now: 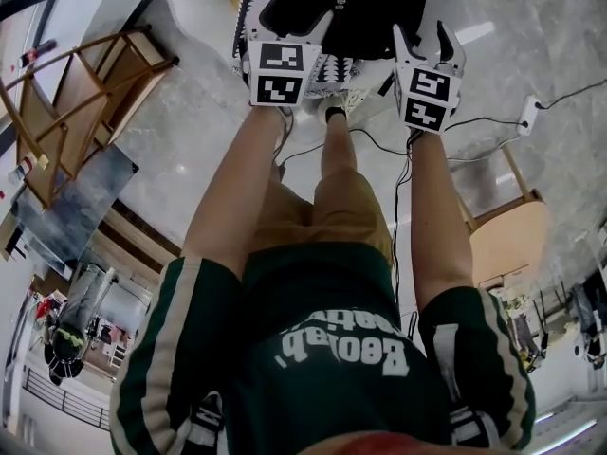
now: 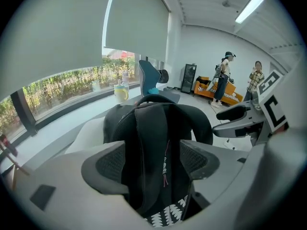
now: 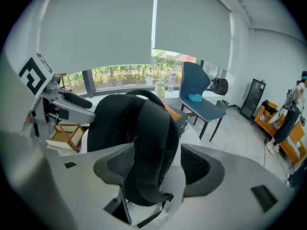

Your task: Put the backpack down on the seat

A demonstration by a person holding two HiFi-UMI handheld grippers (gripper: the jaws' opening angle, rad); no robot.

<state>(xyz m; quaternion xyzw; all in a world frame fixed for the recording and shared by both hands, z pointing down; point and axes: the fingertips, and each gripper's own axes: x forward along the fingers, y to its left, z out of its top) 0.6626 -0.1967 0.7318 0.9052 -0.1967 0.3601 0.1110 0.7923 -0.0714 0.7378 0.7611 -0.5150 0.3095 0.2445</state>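
A black backpack (image 1: 353, 6) rests on a white seat (image 1: 194, 3) in front of my legs. Its padded shoulder straps point toward me. My left gripper (image 1: 296, 17) is shut on the left strap (image 2: 151, 143), which fills the gap between the jaws (image 2: 152, 159). My right gripper (image 1: 424, 38) is shut on the other strap (image 3: 156, 143), whose lower end curls below the jaws (image 3: 157, 164). The backpack body (image 3: 115, 119) stands upright behind the straps, and the white seat (image 2: 88, 133) shows beside it. Each gripper appears at the edge of the other's view.
A tipped wooden chair frame (image 1: 81, 93) lies to the left, and a light wooden chair (image 1: 507, 240) stands to the right. Cables and a power strip (image 1: 527, 114) cross the floor. A blue chair (image 3: 199, 99) stands by the window. Two people (image 2: 224, 78) stand near an orange sofa (image 2: 231, 94).
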